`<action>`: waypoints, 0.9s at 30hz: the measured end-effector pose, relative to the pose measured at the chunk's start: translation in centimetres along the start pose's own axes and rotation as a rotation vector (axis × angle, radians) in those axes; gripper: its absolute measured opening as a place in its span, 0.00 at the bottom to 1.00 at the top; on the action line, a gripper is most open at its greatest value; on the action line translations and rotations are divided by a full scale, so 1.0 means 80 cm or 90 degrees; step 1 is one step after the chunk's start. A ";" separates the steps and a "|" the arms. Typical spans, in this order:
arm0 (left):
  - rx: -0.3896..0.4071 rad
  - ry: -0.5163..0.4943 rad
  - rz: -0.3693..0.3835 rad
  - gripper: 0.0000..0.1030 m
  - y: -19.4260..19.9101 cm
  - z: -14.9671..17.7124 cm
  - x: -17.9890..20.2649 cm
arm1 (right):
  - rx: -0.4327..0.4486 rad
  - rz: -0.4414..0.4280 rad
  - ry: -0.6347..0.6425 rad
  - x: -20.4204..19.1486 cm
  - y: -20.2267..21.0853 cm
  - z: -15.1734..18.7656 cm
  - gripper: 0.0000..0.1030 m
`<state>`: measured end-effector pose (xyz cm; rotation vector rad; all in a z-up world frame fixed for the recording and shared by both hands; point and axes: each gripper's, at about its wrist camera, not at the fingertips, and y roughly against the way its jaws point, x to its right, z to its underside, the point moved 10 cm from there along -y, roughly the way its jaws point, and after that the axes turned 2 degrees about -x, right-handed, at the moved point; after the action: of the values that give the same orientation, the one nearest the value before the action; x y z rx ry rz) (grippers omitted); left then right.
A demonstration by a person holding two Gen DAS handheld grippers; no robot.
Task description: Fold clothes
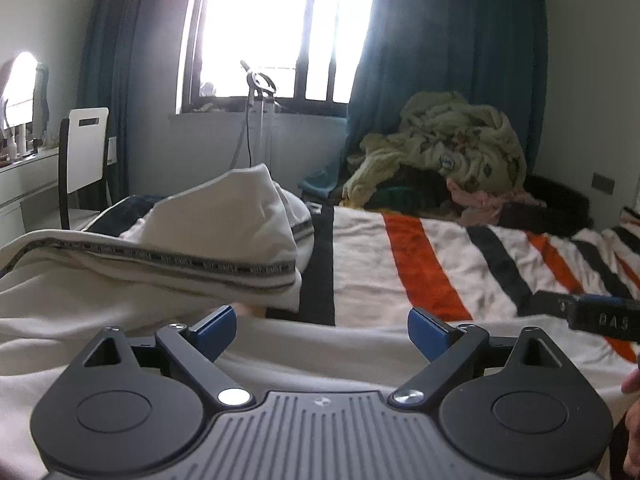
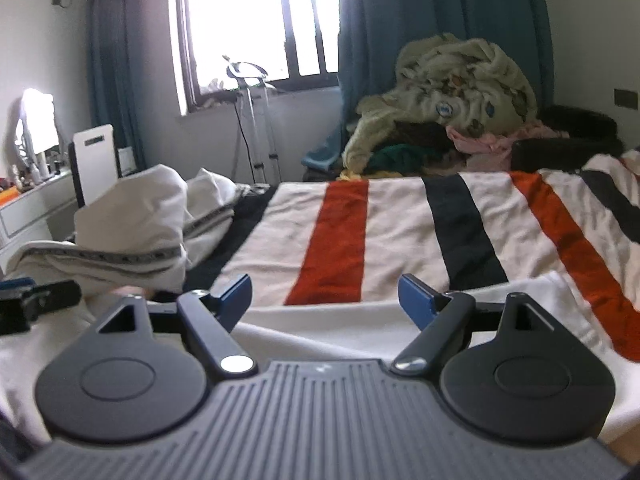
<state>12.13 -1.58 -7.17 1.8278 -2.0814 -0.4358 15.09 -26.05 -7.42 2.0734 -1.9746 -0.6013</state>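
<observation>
Two grippers hovering over a cream garment on the striped bed

The cream garment (image 1: 120, 240) is lying bunched at the near left of the striped blanket (image 1: 420, 256), its trimmed fold rising up. The left gripper (image 1: 320, 332) is hanging over its near edge, jaws wide and empty. Further right, the right gripper (image 2: 326, 300) is gaping too, gripping nothing.

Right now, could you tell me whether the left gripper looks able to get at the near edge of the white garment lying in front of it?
Probably yes. The left gripper has its jaws wide apart with nothing between them, and the white garment spreads directly below and ahead on the striped bedcover. Nothing stands in between.
</observation>
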 end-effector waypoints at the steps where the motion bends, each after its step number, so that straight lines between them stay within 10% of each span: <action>1: -0.003 -0.005 0.000 0.91 -0.002 0.003 0.002 | -0.006 0.005 -0.005 0.003 -0.002 0.002 0.80; 16: -0.069 -0.037 -0.044 0.91 -0.107 0.003 0.017 | -0.013 0.035 -0.171 0.045 0.004 0.017 0.79; 27: 0.030 -0.018 -0.054 0.99 -0.286 -0.094 0.061 | 0.007 0.089 -0.195 0.090 -0.031 0.007 0.77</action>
<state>35.22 -9.36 -10.27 1.9530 -2.0548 -0.4396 17.18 -32.90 -10.00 1.9228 -2.2665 -0.9260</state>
